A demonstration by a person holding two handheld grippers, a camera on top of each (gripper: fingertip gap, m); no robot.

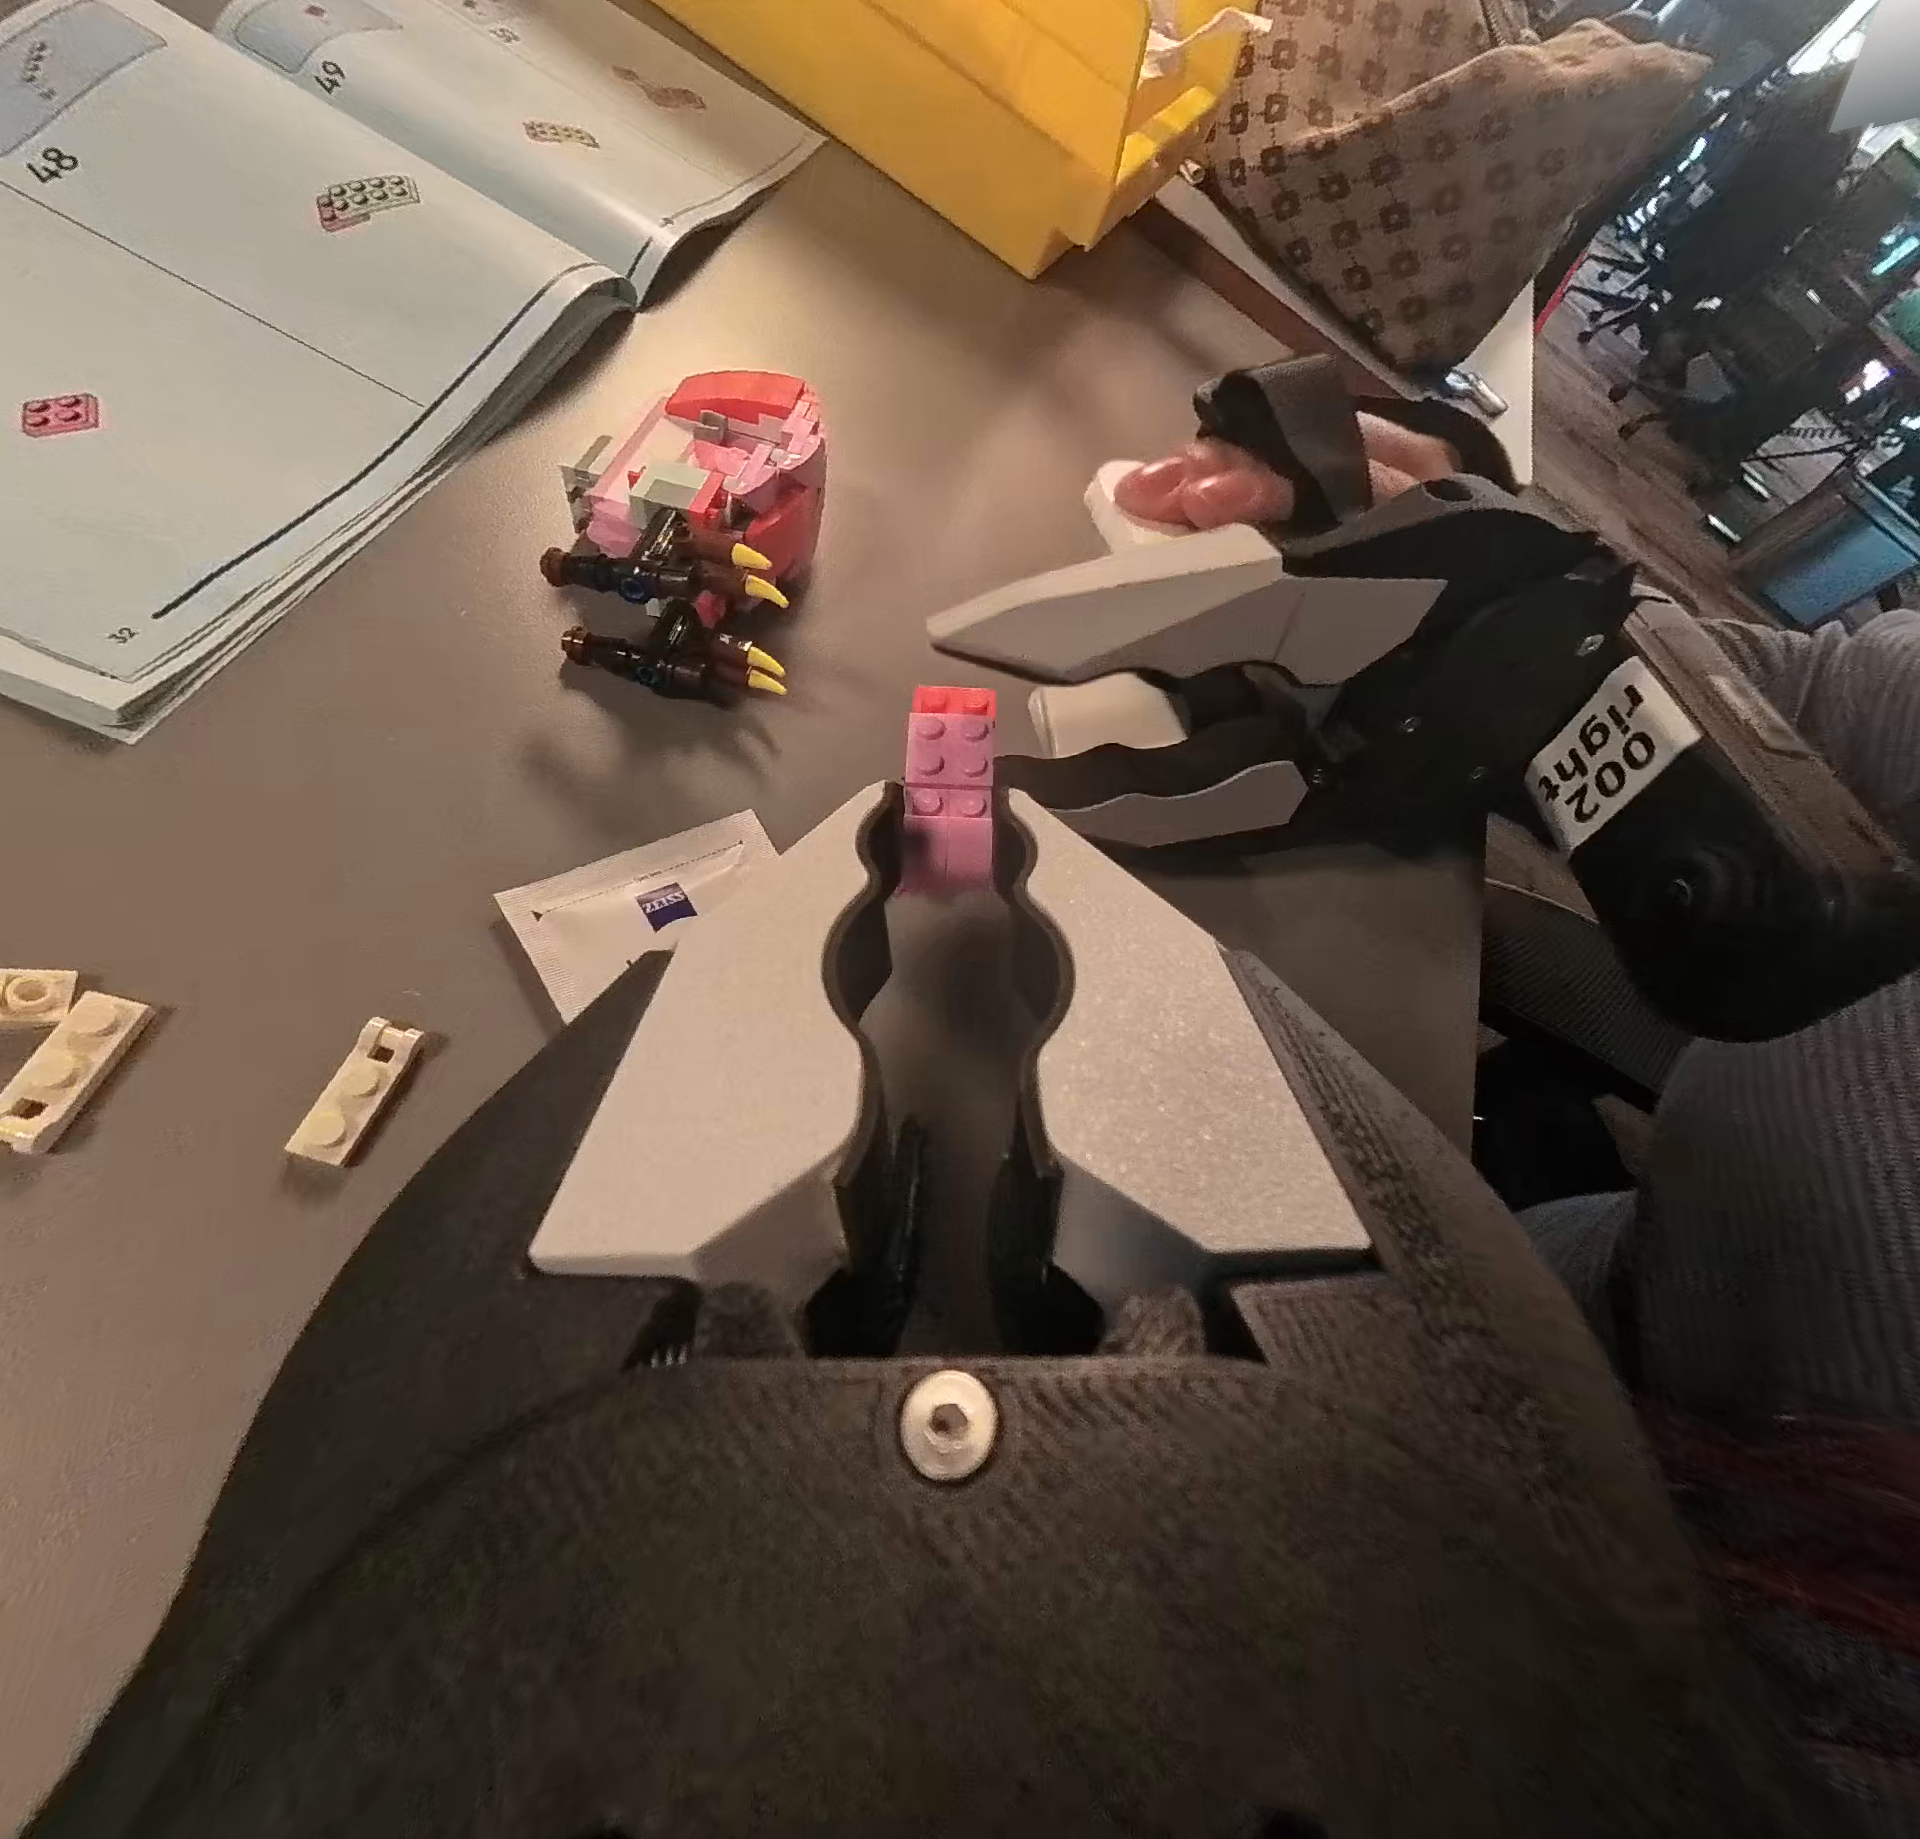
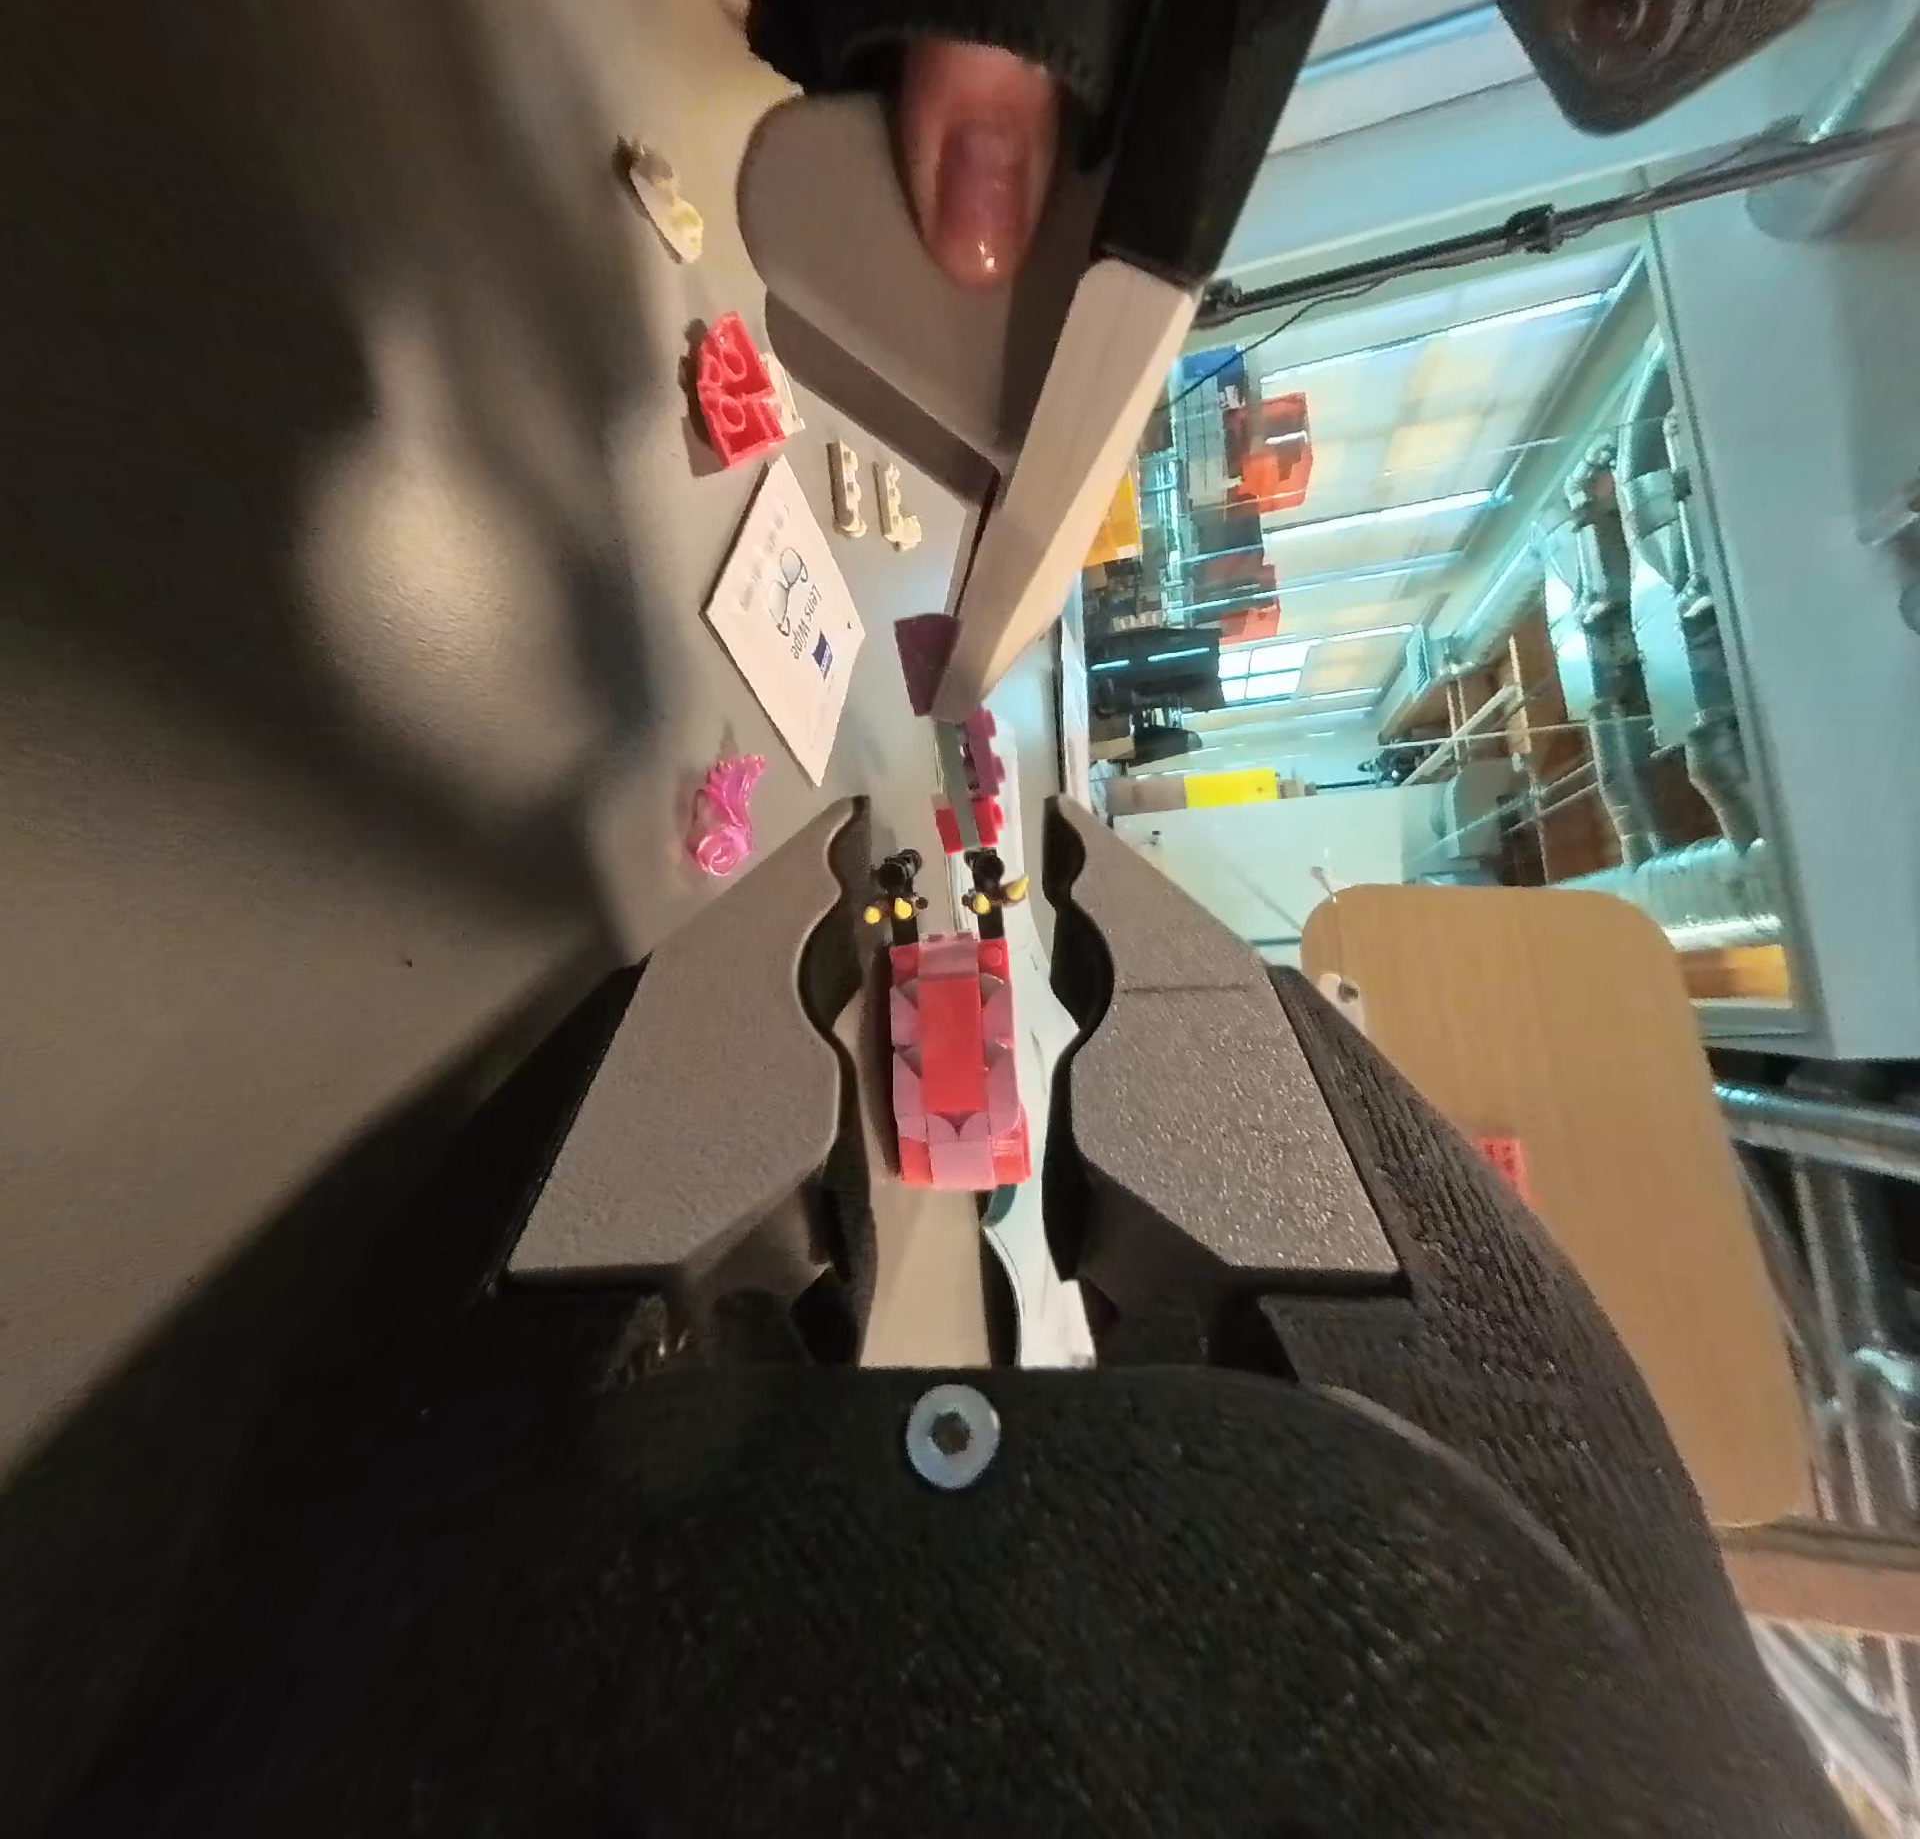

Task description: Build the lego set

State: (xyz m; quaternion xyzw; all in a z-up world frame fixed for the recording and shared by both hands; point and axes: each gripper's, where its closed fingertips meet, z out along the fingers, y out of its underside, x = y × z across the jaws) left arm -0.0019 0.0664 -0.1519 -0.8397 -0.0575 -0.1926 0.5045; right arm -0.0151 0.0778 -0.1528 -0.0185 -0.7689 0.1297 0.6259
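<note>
My left gripper is shut on a short stack of pink bricks with a red brick on top and holds it upright above the grey table. My right gripper comes in from the right with its jaws apart and empty, its fingertips right beside the top of the stack. A red and pink brick model with black clawed legs lies on the table beyond, apart from both grippers. In the right wrist view, the right gripper is open, with the stack and the model seen past its fingers.
An open instruction booklet lies at the far left, with a yellow bin and a patterned bag behind. A white sachet and cream plates lie near the left gripper. A red piece and a translucent pink piece lie on the table. My left and right fingertips are right by each other. Both grippers' tips are roughly 6 cm from the white sachet.
</note>
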